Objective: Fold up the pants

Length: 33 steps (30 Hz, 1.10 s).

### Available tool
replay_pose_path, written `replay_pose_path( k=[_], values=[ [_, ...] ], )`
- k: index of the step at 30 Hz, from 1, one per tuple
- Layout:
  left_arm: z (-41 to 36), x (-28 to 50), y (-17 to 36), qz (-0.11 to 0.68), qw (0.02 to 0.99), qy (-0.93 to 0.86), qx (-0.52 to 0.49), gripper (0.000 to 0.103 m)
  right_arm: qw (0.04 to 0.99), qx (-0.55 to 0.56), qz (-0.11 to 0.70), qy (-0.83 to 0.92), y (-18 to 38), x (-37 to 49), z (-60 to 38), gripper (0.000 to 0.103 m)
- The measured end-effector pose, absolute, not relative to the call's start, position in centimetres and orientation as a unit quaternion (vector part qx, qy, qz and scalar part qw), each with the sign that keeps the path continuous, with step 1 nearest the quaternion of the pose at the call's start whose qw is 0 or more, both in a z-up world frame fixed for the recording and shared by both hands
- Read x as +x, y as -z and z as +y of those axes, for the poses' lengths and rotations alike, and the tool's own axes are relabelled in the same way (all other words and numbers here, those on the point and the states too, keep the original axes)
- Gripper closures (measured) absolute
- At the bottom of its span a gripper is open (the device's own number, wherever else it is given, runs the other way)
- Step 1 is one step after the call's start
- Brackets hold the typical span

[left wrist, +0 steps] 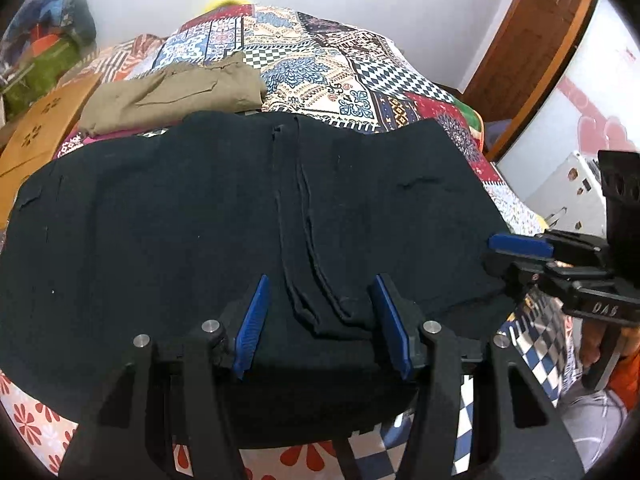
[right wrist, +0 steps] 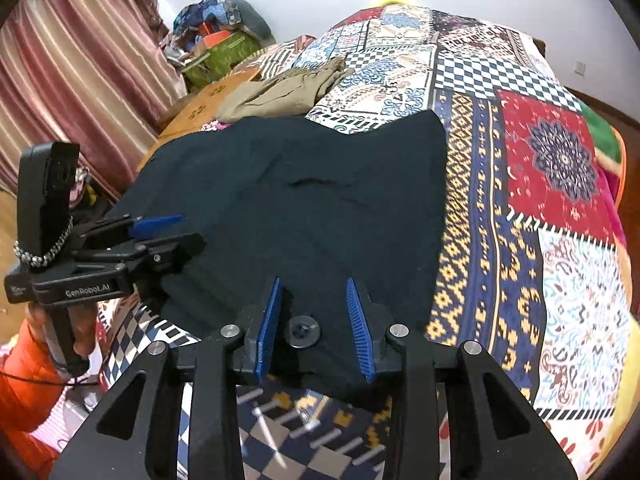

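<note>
From the left wrist camera, the black pants point(left wrist: 248, 216) lie spread flat on the patchwork bedspread point(left wrist: 360, 80), waist end nearest. The left gripper point(left wrist: 322, 320) hangs over the near hem with its fingers point(left wrist: 252, 320) apart; the ridged centre seam runs up between them and nothing is pinched. The right gripper point(left wrist: 520, 248) sits to the right of these fingers, at the pants' side edge. A folded khaki garment point(left wrist: 172, 96) lies beyond.

From the right wrist camera, the right gripper point(right wrist: 316, 320) has its fingers point(right wrist: 360, 324) apart, straddling the waist button point(right wrist: 304, 330) without pressing it. The cloth looks soft, limp and light, likely to sag and slide; the thick waistband corners seem the firmest hold.
</note>
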<state>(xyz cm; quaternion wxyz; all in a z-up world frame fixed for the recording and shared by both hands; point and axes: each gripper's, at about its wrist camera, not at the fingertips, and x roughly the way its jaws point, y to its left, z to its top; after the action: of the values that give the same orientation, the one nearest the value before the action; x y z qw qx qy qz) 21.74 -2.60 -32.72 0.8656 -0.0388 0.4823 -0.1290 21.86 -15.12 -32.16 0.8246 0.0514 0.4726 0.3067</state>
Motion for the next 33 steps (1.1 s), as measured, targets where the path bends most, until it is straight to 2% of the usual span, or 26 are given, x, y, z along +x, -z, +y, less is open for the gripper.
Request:
replay_pose_path(
  k=[11, 21, 28, 33],
  values=[
    [0.1, 20.8, 30.3, 0.461, 0.882, 0.087, -0.039, 0.045, 0.84, 0.021, 0.448, -0.305, 29.1, 21.1, -14.9, 0.071],
    [8.8, 17.6, 27.1, 0.407, 0.91, -0.022, -0.082, 0.02, 0.852, 0.019, 0.402, -0.336, 25.7, 22.9, -11.6, 0.069],
    [14.0, 15.3, 27.5, 0.413, 0.901, -0.067, -0.114, 0.019, 0.846, -0.004, 0.38, -0.375, 24.2, 23.1, -7.0, 0.068],
    [16.7, 13.8, 29.2, 0.435, 0.88, -0.062, -0.178, 0.019, 0.835, -0.02, 0.377, -0.4, 24.5, 22.8, -3.6, 0.066]
  ],
)
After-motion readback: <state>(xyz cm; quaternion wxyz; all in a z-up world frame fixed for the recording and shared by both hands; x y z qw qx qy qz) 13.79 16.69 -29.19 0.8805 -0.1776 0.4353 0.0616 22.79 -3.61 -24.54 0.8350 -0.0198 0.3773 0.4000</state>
